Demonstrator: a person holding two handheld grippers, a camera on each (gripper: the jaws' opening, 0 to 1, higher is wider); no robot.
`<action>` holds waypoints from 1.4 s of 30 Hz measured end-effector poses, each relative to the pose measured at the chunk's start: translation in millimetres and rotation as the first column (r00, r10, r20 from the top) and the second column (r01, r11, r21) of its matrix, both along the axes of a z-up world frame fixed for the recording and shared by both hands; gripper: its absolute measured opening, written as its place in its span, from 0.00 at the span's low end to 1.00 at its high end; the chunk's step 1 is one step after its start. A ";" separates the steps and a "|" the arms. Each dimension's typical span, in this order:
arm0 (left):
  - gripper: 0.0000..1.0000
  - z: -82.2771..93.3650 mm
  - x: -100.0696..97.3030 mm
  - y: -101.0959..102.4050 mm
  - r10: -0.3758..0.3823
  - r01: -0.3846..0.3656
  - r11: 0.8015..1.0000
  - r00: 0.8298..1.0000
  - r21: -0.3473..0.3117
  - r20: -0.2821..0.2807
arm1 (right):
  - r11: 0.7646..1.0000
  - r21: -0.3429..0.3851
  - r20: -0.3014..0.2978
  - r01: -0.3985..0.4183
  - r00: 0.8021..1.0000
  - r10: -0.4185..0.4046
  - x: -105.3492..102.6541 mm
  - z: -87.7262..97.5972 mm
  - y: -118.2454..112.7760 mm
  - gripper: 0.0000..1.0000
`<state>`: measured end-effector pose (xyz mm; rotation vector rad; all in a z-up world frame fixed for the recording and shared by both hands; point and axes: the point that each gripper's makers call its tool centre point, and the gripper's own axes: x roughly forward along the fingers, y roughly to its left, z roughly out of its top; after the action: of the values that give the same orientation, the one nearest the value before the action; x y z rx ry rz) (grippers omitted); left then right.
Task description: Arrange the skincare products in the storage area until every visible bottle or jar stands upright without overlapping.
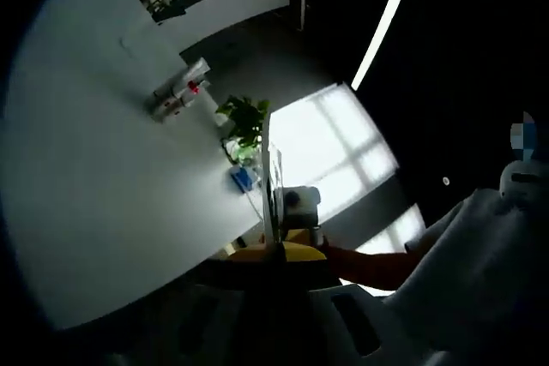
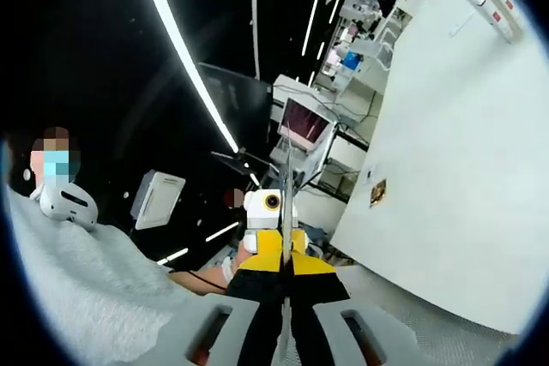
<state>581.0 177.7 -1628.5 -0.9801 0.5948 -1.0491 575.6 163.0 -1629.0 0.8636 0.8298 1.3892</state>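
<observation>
Both views point upward at a wall and a dark ceiling. In the left gripper view my left gripper (image 1: 273, 220) rises from the bottom in shadow, its jaws pressed together into a thin edge above a yellow part. Nothing shows between them. In the right gripper view my right gripper (image 2: 287, 220) stands the same way, grey fingers (image 2: 343, 323) converging to a shut line over a yellow and black body. I see no bottle or jar in these frames.
A white wall (image 1: 94, 177) carries a pipe fitting with red parts (image 1: 180, 93), beside a green plant (image 1: 244, 122) and a bright window (image 1: 330, 147). Ceiling light strips (image 2: 184, 53), monitors (image 2: 304, 122) and desks lie beyond. A person in white (image 2: 77, 280) is close by.
</observation>
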 end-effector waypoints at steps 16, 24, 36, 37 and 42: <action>0.01 8.2 0.8 3.4 0.003 -0.003 0.998 1.000 -0.061 0.001 | 0.998 0.058 -0.039 0.015 0.999 -0.012 2.4 9.0 -3.2 0.00; 0.00 18.5 7.0 14.6 0.054 -0.054 0.992 0.999 -0.116 -0.002 | 0.994 0.099 -0.082 0.051 0.996 -0.042 9.3 17.2 -13.2 0.00; 0.03 17.7 6.1 10.0 0.047 -0.045 0.994 0.999 -0.095 0.018 | 0.994 0.082 -0.100 0.066 0.993 -0.057 13.5 15.2 -12.7 0.00; 0.03 17.8 3.3 7.4 0.031 -0.028 0.996 0.999 -0.090 0.027 | 0.993 0.091 -0.109 0.075 0.992 -0.065 15.0 16.5 -10.9 0.00; 0.03 10.6 -7.9 -4.2 -0.043 0.044 0.998 0.998 -0.034 0.051 | 0.990 0.106 -0.117 0.097 0.990 -0.084 20.1 18.9 -3.7 0.00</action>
<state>573.1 173.5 -1617.8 -0.9719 0.5604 -1.1227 595.7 159.3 -1610.1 1.0606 0.7938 1.3260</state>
